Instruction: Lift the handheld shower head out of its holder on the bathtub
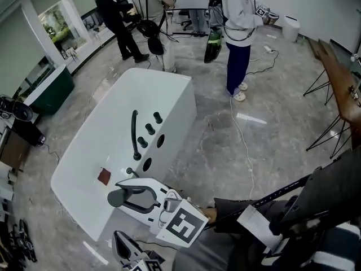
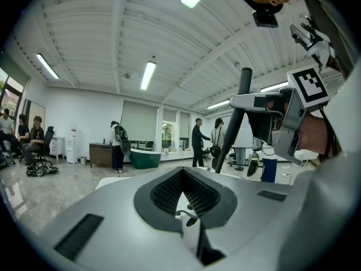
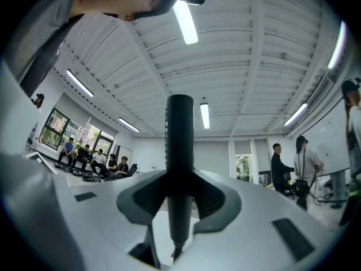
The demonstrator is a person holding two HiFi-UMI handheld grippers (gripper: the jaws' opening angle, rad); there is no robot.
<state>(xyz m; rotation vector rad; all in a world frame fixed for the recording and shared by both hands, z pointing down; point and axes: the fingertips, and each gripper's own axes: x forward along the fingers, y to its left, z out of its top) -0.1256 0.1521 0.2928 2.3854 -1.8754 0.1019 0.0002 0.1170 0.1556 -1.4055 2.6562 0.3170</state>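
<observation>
The white bathtub (image 1: 84,151) lies at the middle left of the head view, with a black spout (image 1: 134,134) and black knobs (image 1: 150,129) on its near rim. My right gripper (image 1: 125,195) hangs over the tub's near end, shut on the dark shower head (image 1: 115,199). In the right gripper view the black wand (image 3: 180,151) stands upright between the pads of the right gripper (image 3: 180,176). The left gripper view shows the same wand (image 2: 234,123) in the right gripper (image 2: 265,114). My left gripper (image 1: 119,243) sits lower, near the tub; the left gripper (image 2: 181,171) has its pads together on nothing.
Several people stand at the back (image 1: 237,33) (image 1: 115,21). Cables (image 1: 245,145) trail over the grey floor right of the tub. A wooden table (image 1: 338,78) on thin legs stands at the right. A dark green cabinet (image 1: 53,89) and equipment line the left wall.
</observation>
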